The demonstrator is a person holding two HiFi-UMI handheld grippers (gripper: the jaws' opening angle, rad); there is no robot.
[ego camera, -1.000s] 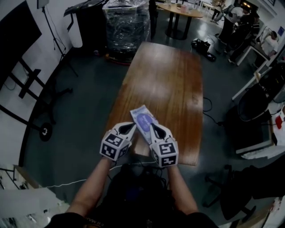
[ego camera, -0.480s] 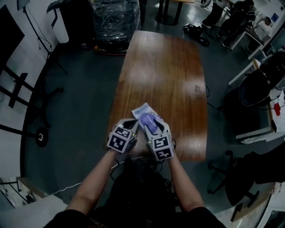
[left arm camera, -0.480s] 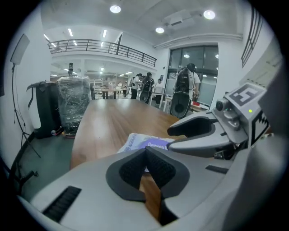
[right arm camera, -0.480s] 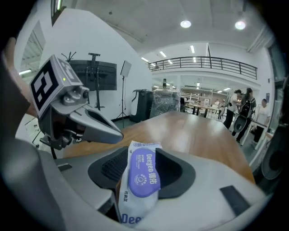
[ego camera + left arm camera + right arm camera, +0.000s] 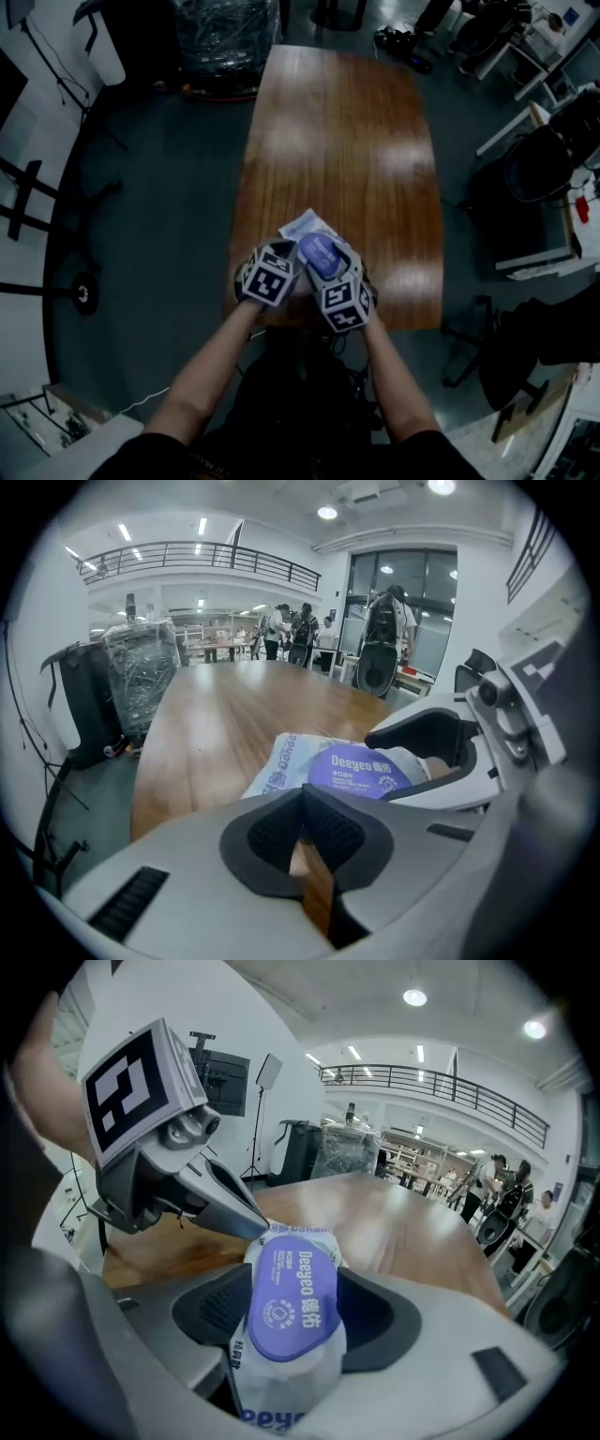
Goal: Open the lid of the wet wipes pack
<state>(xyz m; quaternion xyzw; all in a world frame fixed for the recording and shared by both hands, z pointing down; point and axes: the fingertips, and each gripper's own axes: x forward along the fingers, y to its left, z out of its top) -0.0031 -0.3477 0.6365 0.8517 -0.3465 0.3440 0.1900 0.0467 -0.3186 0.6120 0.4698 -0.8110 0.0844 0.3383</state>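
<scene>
The wet wipes pack [image 5: 302, 225] is white with an oval purple lid [image 5: 319, 253]. It lies flat on the wooden table [image 5: 337, 131] near the front edge. My right gripper [image 5: 330, 262] reaches over it and its jaws are opening. In the right gripper view the pack [image 5: 286, 1372] lies lengthwise between the pads with its lid [image 5: 292, 1297] closed. My left gripper [image 5: 289, 255] is shut and empty, its tip at the pack's left edge. In the left gripper view the pack [image 5: 281, 766] and lid [image 5: 356, 772] lie just beyond the closed left gripper [image 5: 302, 817], with the right gripper [image 5: 441, 752] on the right.
The table's front edge [image 5: 309, 325] runs just under both grippers. A plastic-wrapped stack [image 5: 225, 28] stands on the floor beyond the table's far left corner. Chairs and desks [image 5: 534, 187] crowd the right side. Stands [image 5: 56, 234] occupy the floor at left.
Both grippers have come down onto the pack. The right gripper's jaws have gone from shut to wide, now straddling the pack. The left gripper stays shut.
</scene>
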